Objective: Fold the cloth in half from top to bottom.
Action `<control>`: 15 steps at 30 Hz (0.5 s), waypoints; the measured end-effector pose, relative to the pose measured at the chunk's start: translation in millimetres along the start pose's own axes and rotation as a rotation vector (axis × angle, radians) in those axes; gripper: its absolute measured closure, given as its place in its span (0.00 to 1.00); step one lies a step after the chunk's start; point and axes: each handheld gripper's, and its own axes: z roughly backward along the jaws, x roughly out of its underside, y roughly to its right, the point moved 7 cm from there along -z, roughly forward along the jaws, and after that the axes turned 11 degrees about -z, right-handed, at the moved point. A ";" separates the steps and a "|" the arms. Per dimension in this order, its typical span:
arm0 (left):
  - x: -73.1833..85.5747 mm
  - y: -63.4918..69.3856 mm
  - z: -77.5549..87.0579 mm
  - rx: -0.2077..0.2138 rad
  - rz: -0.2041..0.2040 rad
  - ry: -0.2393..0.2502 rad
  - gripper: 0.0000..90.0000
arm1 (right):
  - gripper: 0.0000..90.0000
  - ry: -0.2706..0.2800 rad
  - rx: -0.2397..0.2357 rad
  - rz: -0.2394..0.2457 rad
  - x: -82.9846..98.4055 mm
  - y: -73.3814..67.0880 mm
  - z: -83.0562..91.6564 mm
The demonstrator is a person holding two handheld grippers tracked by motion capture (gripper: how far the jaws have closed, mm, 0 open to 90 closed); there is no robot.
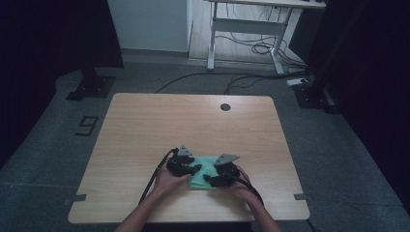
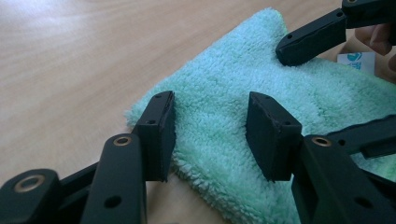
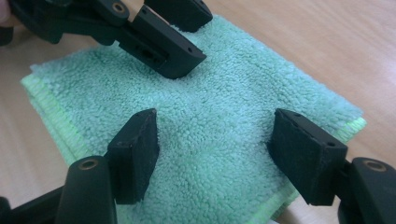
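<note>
A folded green terry towel (image 1: 205,163) lies flat on the wooden table (image 1: 145,125), near its front edge. My left gripper (image 1: 193,169) is at the towel's left side. In the left gripper view its jaws (image 2: 211,112) stand open over the towel (image 2: 233,56), with nothing pinched between them. My right gripper (image 1: 209,180) is over the towel's right part. In the right gripper view it (image 3: 217,128) is open wide above the flat towel (image 3: 233,79). The left gripper's fingers (image 3: 163,46) rest at the towel's far side there.
A round cable hole (image 1: 225,107) sits near the table's far edge. A small white label (image 2: 355,60) lies beside the towel. A white desk frame (image 1: 246,29) and floor cables are beyond the table. Both forearms come in over the table's front edge.
</note>
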 end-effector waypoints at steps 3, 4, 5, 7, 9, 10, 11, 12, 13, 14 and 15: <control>-6.4 -7.6 -6.8 -0.009 0.008 -0.002 0.58 | 0.36 0.003 0.009 -0.011 -6.8 10.8 -4.6; -8.6 -10.2 -9.0 -0.010 0.006 -0.005 0.58 | 0.36 0.004 0.012 -0.017 -8.4 13.6 -5.7; -10.8 -12.7 -11.2 -0.013 0.009 -0.008 0.58 | 0.37 0.006 0.009 -0.018 -10.6 17.3 -7.0; -14.8 -17.3 -15.2 -0.009 0.015 -0.009 0.58 | 0.37 0.018 -0.002 -0.032 -13.8 24.9 -9.1; -16.6 -19.2 -17.2 -0.009 0.014 -0.010 0.58 | 0.37 0.020 -0.005 -0.034 -16.4 31.0 -10.5; -19.8 -21.8 -20.8 -0.015 0.011 -0.011 0.58 | 0.37 0.022 -0.001 -0.034 -17.8 33.8 -11.4; -19.8 -21.8 -20.8 -0.015 0.011 -0.011 0.58 | 0.37 0.022 -0.001 -0.034 -17.8 33.8 -11.4; -22.2 -23.5 -23.3 -0.020 0.007 -0.014 0.58 | 0.37 0.025 0.003 -0.035 -19.2 37.0 -12.3; -22.9 -24.1 -24.1 -0.021 0.006 -0.014 0.58 | 0.37 0.027 0.003 -0.039 -19.5 37.8 -12.5; -23.2 -24.5 -24.4 -0.022 0.006 -0.015 0.58 | 0.37 0.029 0.003 -0.042 -19.6 38.5 -12.6; -23.5 -24.7 -24.5 -0.022 0.006 -0.015 0.58 | 0.37 0.031 0.005 -0.043 -19.6 38.4 -12.7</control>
